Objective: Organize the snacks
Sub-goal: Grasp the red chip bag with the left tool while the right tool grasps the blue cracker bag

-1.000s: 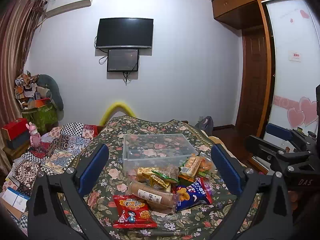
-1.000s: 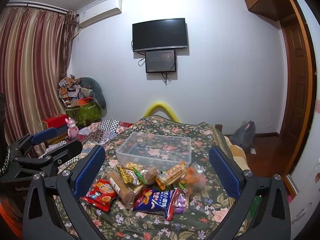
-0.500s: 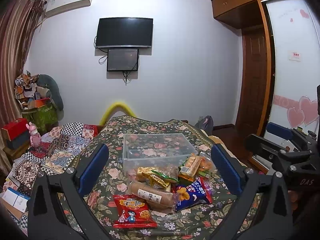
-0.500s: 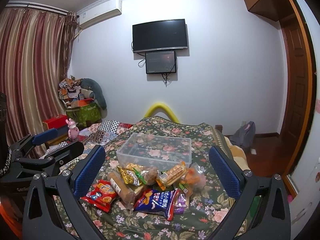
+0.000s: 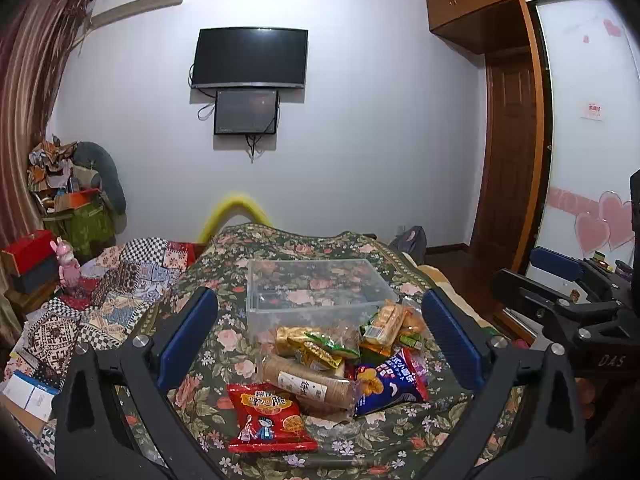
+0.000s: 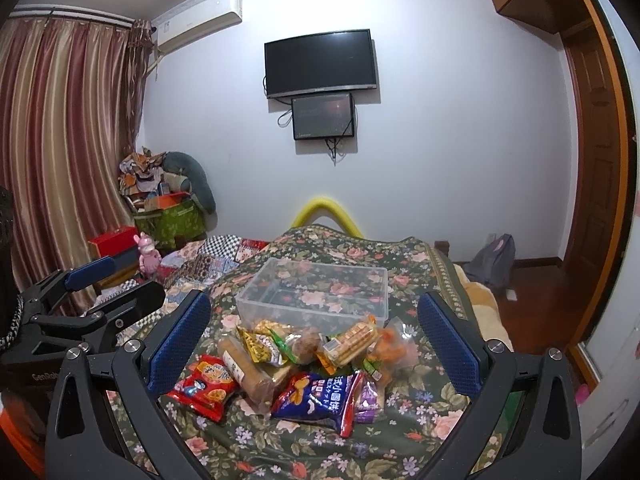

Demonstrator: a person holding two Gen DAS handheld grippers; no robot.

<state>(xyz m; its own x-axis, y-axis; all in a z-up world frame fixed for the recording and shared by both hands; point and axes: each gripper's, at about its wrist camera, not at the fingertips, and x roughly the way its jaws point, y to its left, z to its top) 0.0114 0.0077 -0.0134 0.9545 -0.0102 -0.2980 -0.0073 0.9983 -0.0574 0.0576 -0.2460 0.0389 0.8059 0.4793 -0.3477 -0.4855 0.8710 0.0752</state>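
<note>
Both the left gripper (image 5: 320, 336) and the right gripper (image 6: 314, 330) are spread wide, grasping nothing. The snack pile (image 5: 336, 364) lies mid-frame, touching the clear box's (image 5: 316, 288) near wall.

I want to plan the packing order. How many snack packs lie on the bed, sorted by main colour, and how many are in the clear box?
Red packs: 1
Blue packs: 1
Purple packs: 1
Brown biscuit sleeves: 1
Gold-and-green packs: 1
Orange or yellow packs: 2
Inside the clear plastic box: 0
Total visible: 7; overlap may hide more.
</note>
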